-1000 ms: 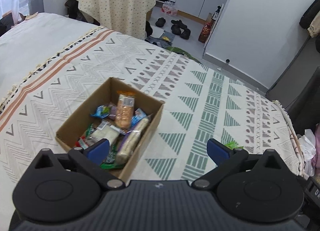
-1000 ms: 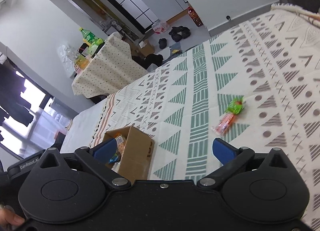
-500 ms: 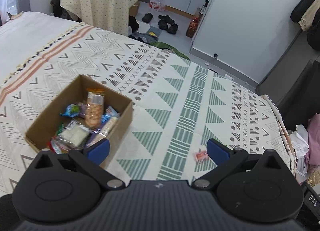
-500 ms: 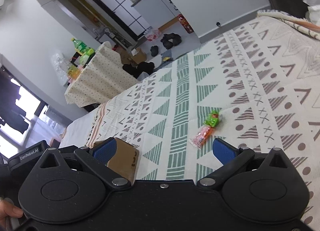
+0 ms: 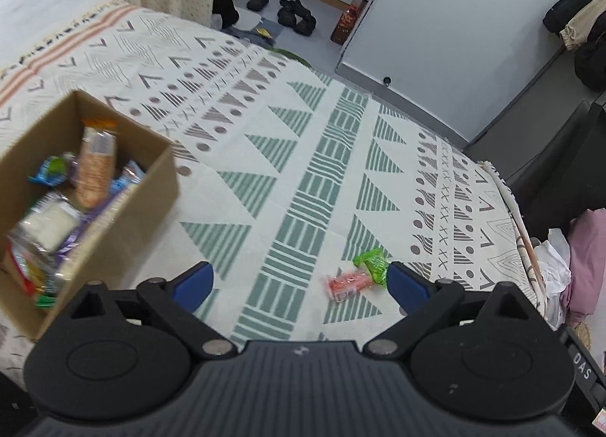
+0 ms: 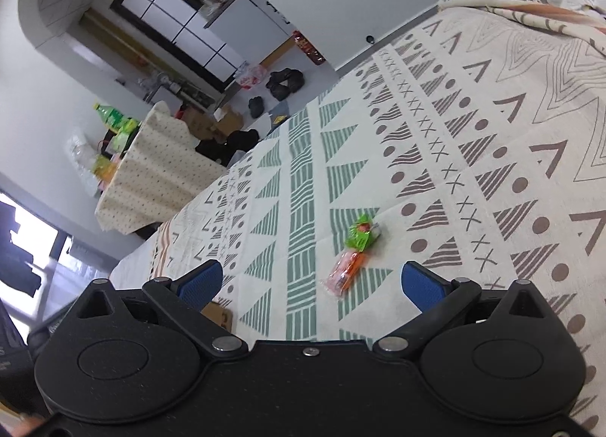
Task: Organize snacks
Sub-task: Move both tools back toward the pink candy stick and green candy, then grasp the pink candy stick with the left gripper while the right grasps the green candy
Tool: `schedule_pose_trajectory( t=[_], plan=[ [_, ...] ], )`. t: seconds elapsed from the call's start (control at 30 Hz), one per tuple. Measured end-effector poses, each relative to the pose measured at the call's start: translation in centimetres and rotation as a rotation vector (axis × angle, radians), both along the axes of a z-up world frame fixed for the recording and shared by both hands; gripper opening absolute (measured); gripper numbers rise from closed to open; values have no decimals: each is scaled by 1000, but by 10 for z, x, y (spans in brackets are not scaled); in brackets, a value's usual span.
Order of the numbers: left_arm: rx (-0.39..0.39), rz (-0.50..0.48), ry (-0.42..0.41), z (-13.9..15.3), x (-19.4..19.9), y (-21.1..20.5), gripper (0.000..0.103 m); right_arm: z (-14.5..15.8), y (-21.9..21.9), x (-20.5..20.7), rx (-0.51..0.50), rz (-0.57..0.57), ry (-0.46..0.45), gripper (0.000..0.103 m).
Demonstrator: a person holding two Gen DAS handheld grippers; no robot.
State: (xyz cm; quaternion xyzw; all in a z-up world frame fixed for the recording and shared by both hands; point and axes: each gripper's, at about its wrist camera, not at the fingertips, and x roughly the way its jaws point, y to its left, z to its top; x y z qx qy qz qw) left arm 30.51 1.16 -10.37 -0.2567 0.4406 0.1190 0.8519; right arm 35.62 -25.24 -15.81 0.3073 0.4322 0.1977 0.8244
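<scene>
Looking down both wrist cameras, I see my left gripper (image 5: 297,283) and right gripper (image 6: 312,281) above the patterned bedspread (image 5: 265,156), each with its blue pads spread wide and closing a little, nothing pressed between them. Two loose snacks lie on the cloth: an orange-red packet (image 5: 346,283) and a green packet (image 5: 371,264), touching end to end. In the left view they sit just beside the right-hand pad; in the right view the orange-red packet (image 6: 342,272) and green packet (image 6: 361,232) lie ahead, between the pads. A cardboard box (image 5: 125,224) stands well apart to the left, already holding several wrapped snacks (image 5: 94,168). Only its corner (image 6: 217,314) peeks out under my right gripper's left finger.
</scene>
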Motion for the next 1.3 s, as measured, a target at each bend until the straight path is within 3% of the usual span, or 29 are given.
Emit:
schedule_pose_trajectory(
  t=[0.17,0.37,0.67,1.1,1.17,1.3],
  plan=[
    [-44,-35,34,-27,23,-8,86,-19,-1,14,37,-12,57,72],
    [-39,-99,76,-56,50,-20,83,-41,1,30,35,-33,108,64],
    [-41,-229,142,-91,88,-41,83,-70,2,52,52,-48,172,61],
    [48,-312,193,-122,113,-57,82,-99,7,74,90,-55,227,59],
    [56,-315,192,-122,115,-56,80,-101,9,76,92,-57,229,59],
    [79,-344,202,-119,117,-57,62,-104,17,83,96,-55,238,58]
  ],
)
